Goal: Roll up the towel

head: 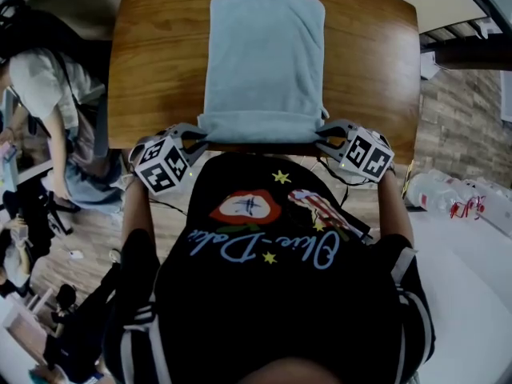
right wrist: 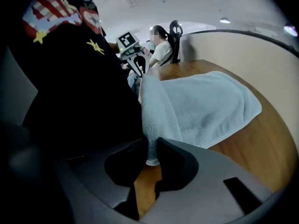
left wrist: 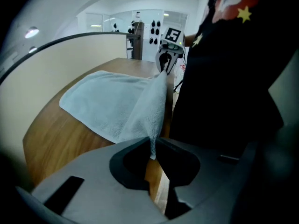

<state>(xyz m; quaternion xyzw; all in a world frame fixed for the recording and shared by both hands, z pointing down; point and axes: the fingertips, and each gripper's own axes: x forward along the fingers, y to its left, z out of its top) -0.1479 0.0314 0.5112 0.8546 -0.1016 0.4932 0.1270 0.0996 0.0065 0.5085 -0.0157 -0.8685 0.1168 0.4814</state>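
Observation:
A light blue towel (head: pixel 264 54) lies lengthwise on the wooden table (head: pixel 152 62). Its near edge is lifted off the table edge and stretched between my two grippers. My left gripper (head: pixel 197 138) is shut on the towel's near left corner. In the left gripper view the cloth (left wrist: pixel 110 106) runs down into the pinch of that gripper (left wrist: pixel 152 149). My right gripper (head: pixel 324 136) is shut on the near right corner. In the right gripper view the towel (right wrist: pixel 201 104) hangs between the closed pads of that gripper (right wrist: pixel 151 155). The far end of the towel rests flat.
My body in a black shirt (head: pixel 272 246) presses close behind both grippers. A seated person (head: pixel 44 86) is at the left beside the table. Plastic bottles (head: pixel 448 194) lie on the floor at the right. A curved pale wall (left wrist: pixel 56 73) rises beyond the table.

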